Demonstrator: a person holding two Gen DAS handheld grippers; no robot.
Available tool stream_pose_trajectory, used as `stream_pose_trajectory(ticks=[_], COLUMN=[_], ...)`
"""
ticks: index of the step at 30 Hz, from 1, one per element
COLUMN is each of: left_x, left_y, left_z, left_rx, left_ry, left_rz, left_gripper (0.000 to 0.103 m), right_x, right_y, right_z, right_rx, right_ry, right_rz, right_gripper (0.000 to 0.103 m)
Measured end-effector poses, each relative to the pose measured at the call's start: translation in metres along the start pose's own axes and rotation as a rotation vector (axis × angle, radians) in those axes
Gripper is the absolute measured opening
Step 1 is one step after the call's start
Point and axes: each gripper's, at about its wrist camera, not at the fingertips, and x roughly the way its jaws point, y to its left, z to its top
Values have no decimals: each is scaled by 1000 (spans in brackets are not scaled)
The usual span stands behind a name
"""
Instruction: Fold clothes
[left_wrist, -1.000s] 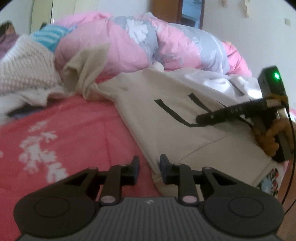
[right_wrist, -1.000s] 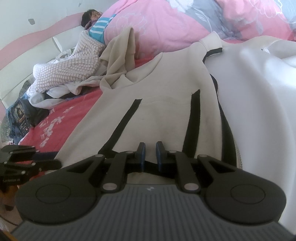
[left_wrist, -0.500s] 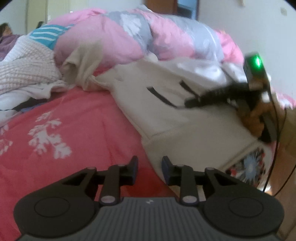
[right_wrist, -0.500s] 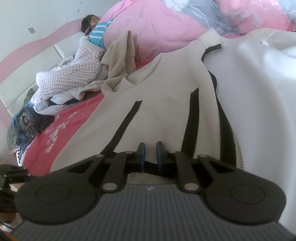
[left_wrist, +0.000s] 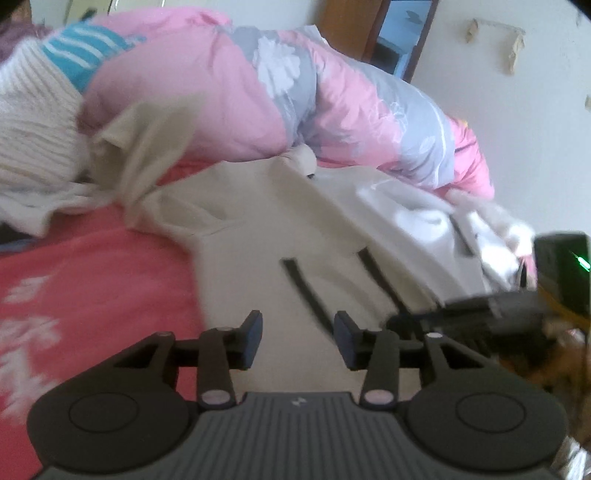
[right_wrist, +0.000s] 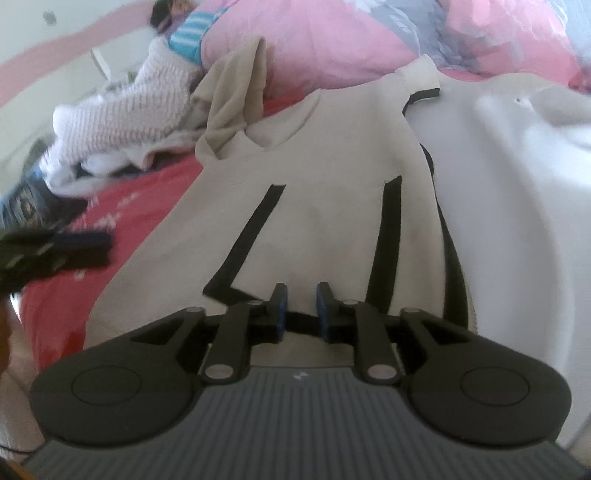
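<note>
Sweatshirt (right_wrist: 332, 206) fabric, cream with black stripes, lies spread flat across the red floral bedsheet (left_wrist: 92, 288), its hem toward us and its collar toward the rolled pink-and-grey quilt (left_wrist: 229, 96). We hold our left gripper (left_wrist: 298, 338) low over the hem near the sweatshirt's left edge, jaws set wide apart with nothing between them, which we judge suits taking a pinch of that side. Our right gripper (right_wrist: 298, 306) sits over the middle of the hem between the two black stripes, its pads a narrow gap apart and clamping nothing we can see; only the dark hem band shows through the gap. One sleeve (right_wrist: 236, 96) is bunched up against the quilt beside a white knitted blanket (right_wrist: 122, 122), while a white garment (right_wrist: 517, 206) overlaps the sweatshirt's right side. With the body laid out flat and the sleeve loose, the scene fits either a garment smoothed ready for folding or one between folds; we cannot tell which. Both views are motion-blurred, so fine contact at the fingertips stays uncertain.
</note>
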Motion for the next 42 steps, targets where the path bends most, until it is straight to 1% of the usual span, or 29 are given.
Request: stream_pose_trajectory(ticks=[1,2,5,7,10,12,14,17,19,22,25,28,31,32,34,36,39,42], left_x=[11,23,61,84,110,112,112,112,112,112,110,109,109,109,109,108,107,107], left_y=[1,2,5,8,18,27,30,23,19,17,19,20,20,20,19,19,20,20], left_z=[5,11,27,31,27,24,22,21,20,20,21,22,23,22,23,22,22,23], left_rx=[-17,-35,-83,-108,-135,-171,-185,-142,-111,-96,-106,-108,-107,-106,-105,-105,-106,-107], left_ry=[0,1,11,30,57,46,46,37,30,26,26,25,24,23,23,22,21,20], left_rz=[-18,-36,-84,-94,-70,-96,-108,-84,-69,-74,-84,-89,-90,-91,-92,-94,-96,-101], left_gripper=[45,45,45,45,44,44,44,44,45,49,49,49,50,50,51,51,51,52], right_x=[-4,-7,-13,-17,-18,2,27,69,95,123,137,144,150,151,152,158,168,171], right_y=[2,0,-19,-31,-53,-78,-104,-144,-169,-199,-221,-230,-233,-233,-232,-234,-236,-238], right_z=[4,11,43,65,98,123,145,174,188,201,204,205,207,208,209,210,212,213], right_rx=[-10,-8,37,68,124,198,282,423,503,604,698,697,667,650,616,598,573,547], right_ry=[19,22,-10,-31,-57,-52,-47,-41,-51,-87,-146,-200,-236,-252,-281,-284,-258,-257], right_rz=[-4,-10,-29,-42,-56,-46,-34,-25,-42,-63,-19,25,105,127,161,197,206,233], right_gripper=[30,31,34,37,41,41,41,41,41,41,41,41,42,43,49,51,51,51])
